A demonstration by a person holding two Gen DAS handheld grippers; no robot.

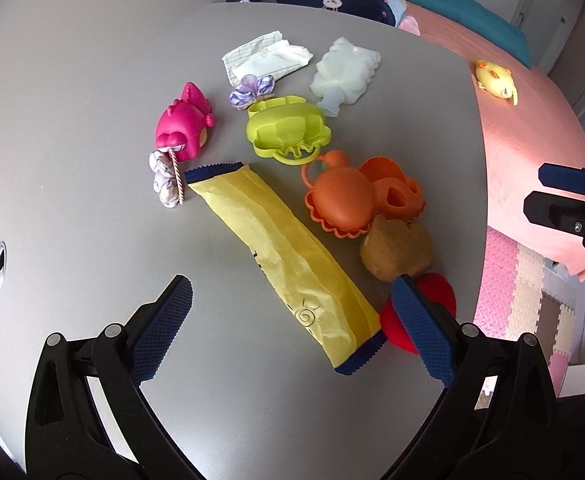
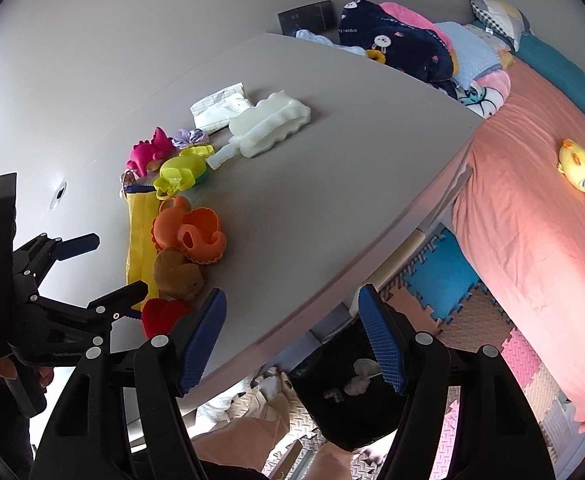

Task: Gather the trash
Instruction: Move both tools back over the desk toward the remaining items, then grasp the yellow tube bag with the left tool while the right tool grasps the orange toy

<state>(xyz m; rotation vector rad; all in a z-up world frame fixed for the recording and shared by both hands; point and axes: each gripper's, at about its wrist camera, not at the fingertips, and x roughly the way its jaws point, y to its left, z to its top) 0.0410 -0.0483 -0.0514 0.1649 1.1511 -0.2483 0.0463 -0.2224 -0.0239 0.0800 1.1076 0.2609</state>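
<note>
- The long yellow plastic snack wrapper with dark blue serrated ends (image 1: 288,256) lies flat and diagonal on the grey table (image 1: 92,140), crinkled along its length, with a small spiral sun drawing and some black print on its face.
- Its far end lies near a bright pink plastic dinosaur toy (image 1: 184,124) and a small pale fabric scrunchie (image 1: 164,178); its near end touches a red heart-shaped plush (image 1: 404,320).
- The left gripper (image 1: 292,320) hovers over the wrapper's near end, jaws spread wide with a blue textured pad on either side, gripping nothing.
- Beside the wrapper sit an orange plastic sand mould (image 1: 344,200), a lime green plastic car-shaped mould (image 1: 288,130) and a brown plush toy (image 1: 398,252).
- Farther back lie crumpled white tissue paper (image 1: 268,60) and a translucent white ridged plastic bottle (image 1: 346,70).
- The right gripper (image 2: 292,340) is held at the table's edge, jaws spread and empty, above a black bin bag (image 2: 352,400) on the floor that holds a few white scraps.
- A yellow plush chick (image 2: 578,168) rests on the pink bedsheet (image 2: 532,240), well apart from the table.
</note>
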